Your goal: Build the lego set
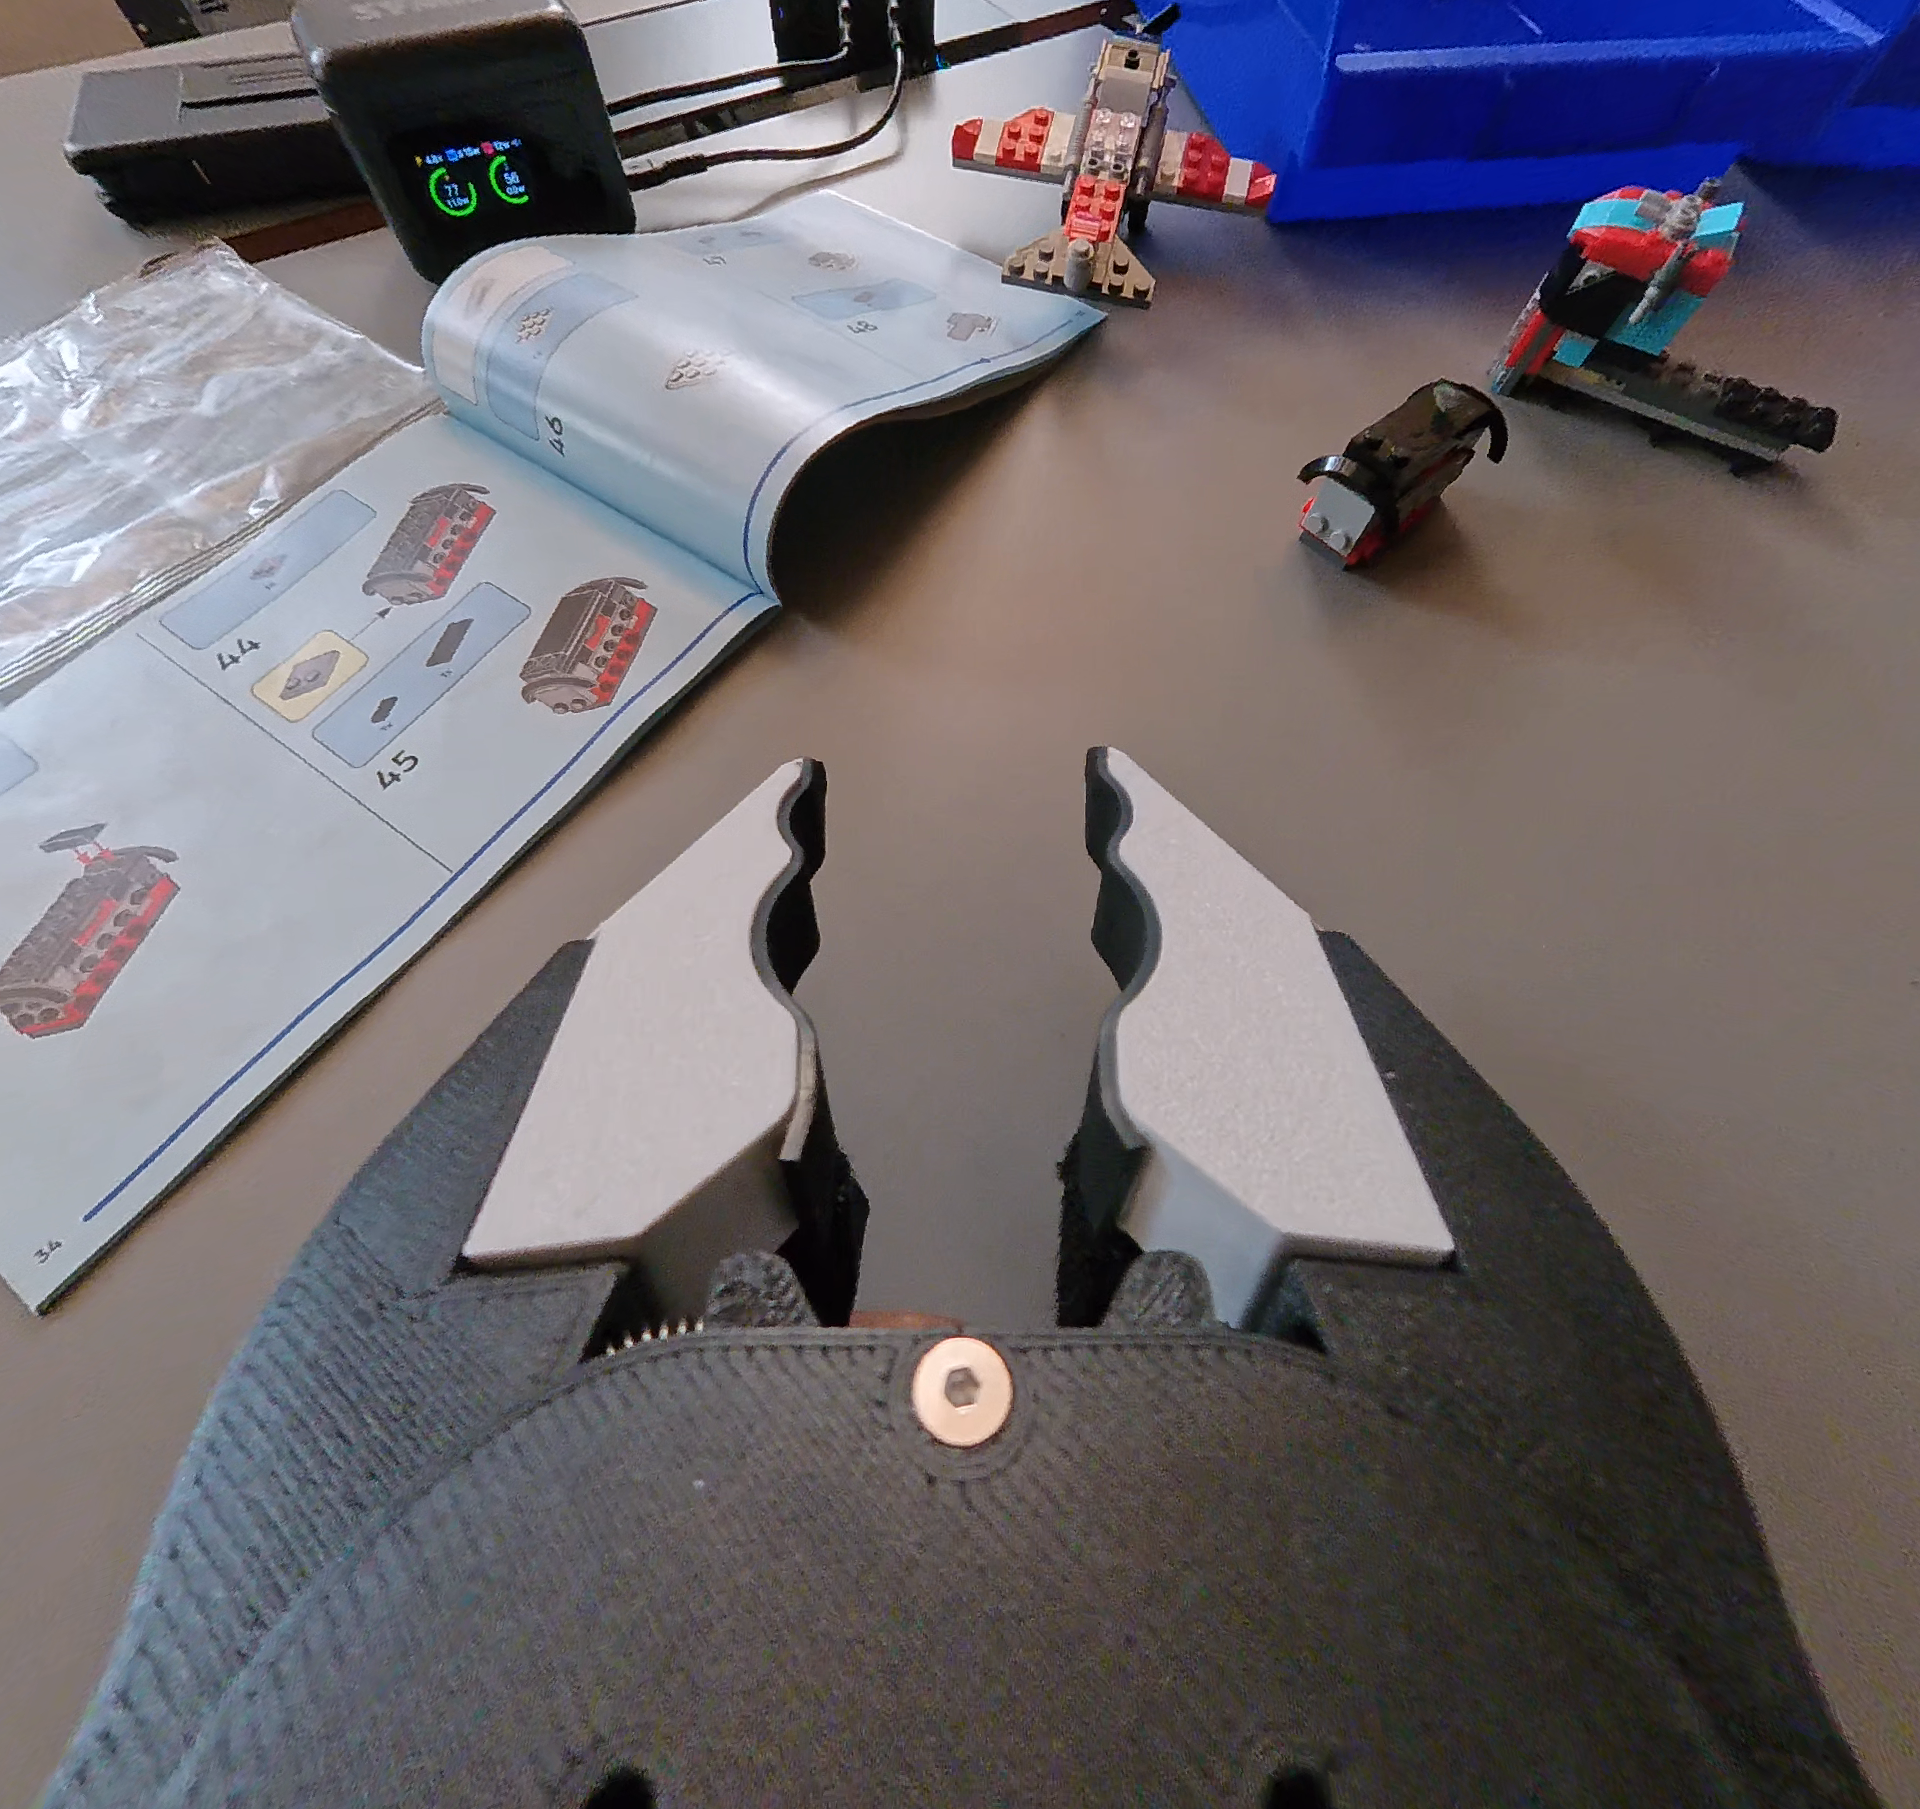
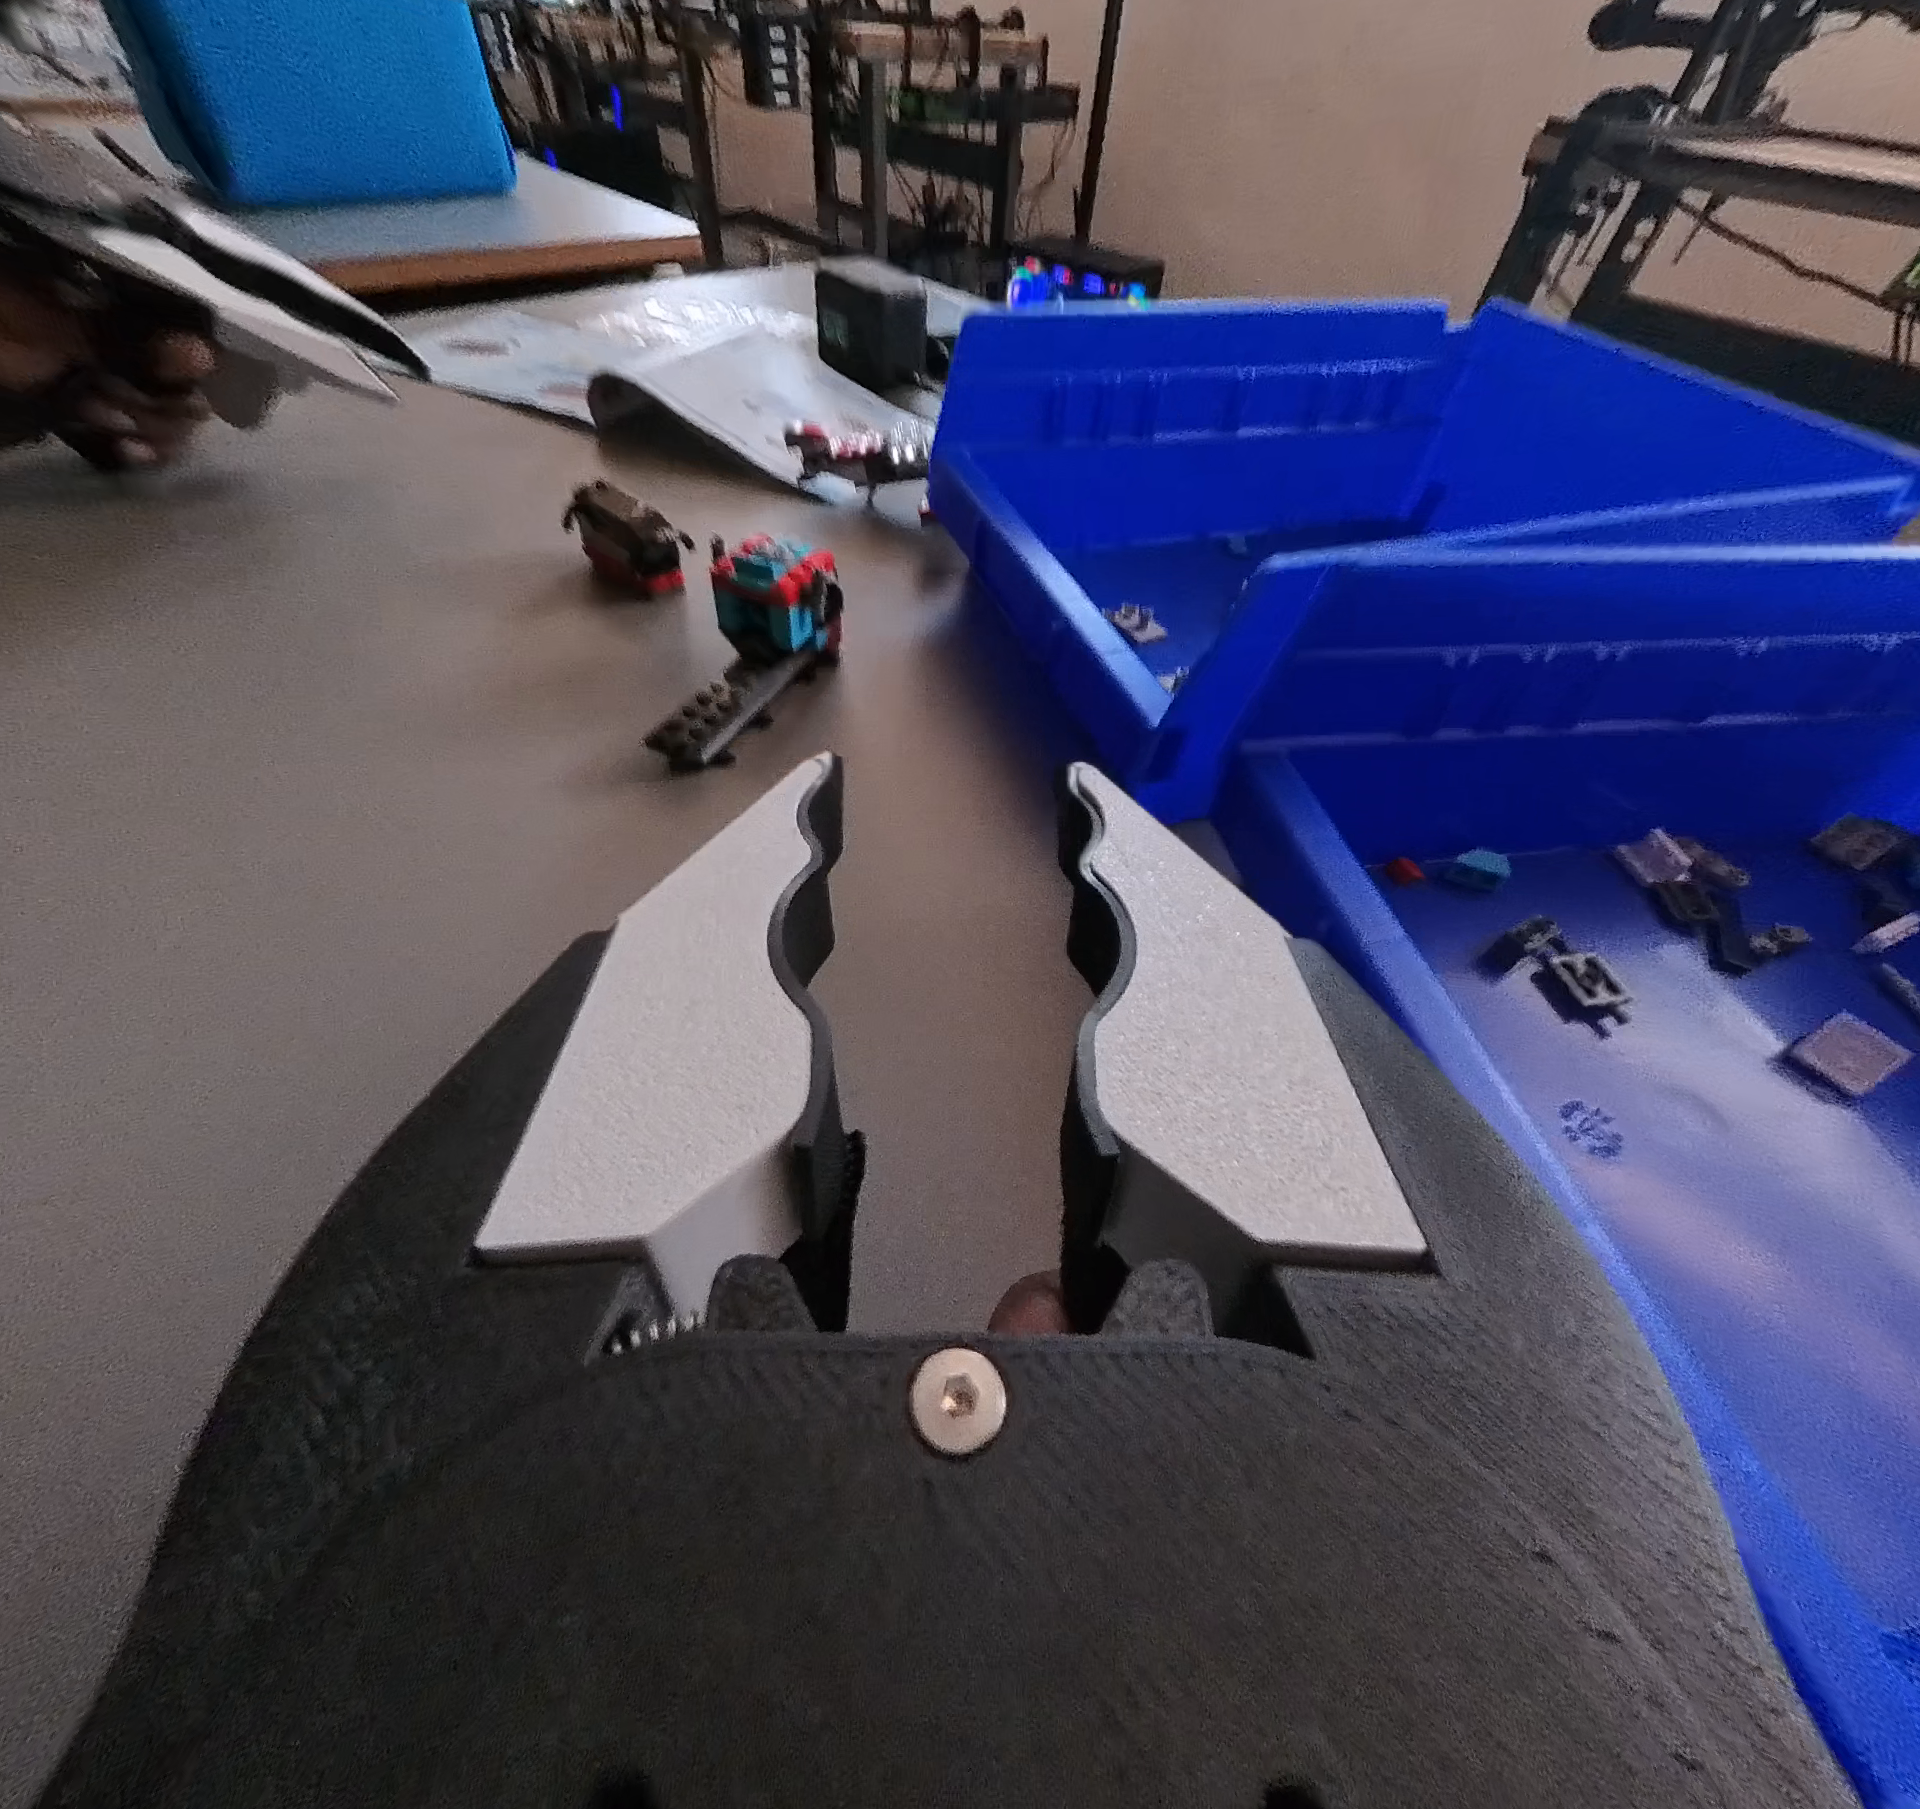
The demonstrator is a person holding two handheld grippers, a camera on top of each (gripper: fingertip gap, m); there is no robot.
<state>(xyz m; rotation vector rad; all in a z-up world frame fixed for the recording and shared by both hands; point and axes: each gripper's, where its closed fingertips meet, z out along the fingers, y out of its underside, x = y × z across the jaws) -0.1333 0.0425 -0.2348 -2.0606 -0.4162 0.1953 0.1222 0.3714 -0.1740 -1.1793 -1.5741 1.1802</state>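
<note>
Booklet: open instruction booklet [image 1: 312, 720], flat on the grey tabletop [image 1: 1039, 637], left of the left gripper.
Left gripper [image 1: 956, 772]: fingers spread, bare, above bare tabletop.
Brick models: black-and-red model [image 1: 1392, 481], teal-and-red model [image 1: 1621, 305], red-and-white plane [image 1: 1112, 170], well ahead.
Right gripper [image 2: 951, 772]: fingers spread, bare, nearest the teal-and-red model's black studded strip.
Bins: blue bins [image 2: 1351, 824] with loose bricks, just right.

An open instruction booklet [image 1: 582, 471] and a clear plastic bag [image 1: 156, 409] lie toward the worktop's [image 1: 1143, 668] left edge; blue bins [image 2: 1455, 533] line its right edge, a black charger [image 1: 468, 118] behind.
</note>
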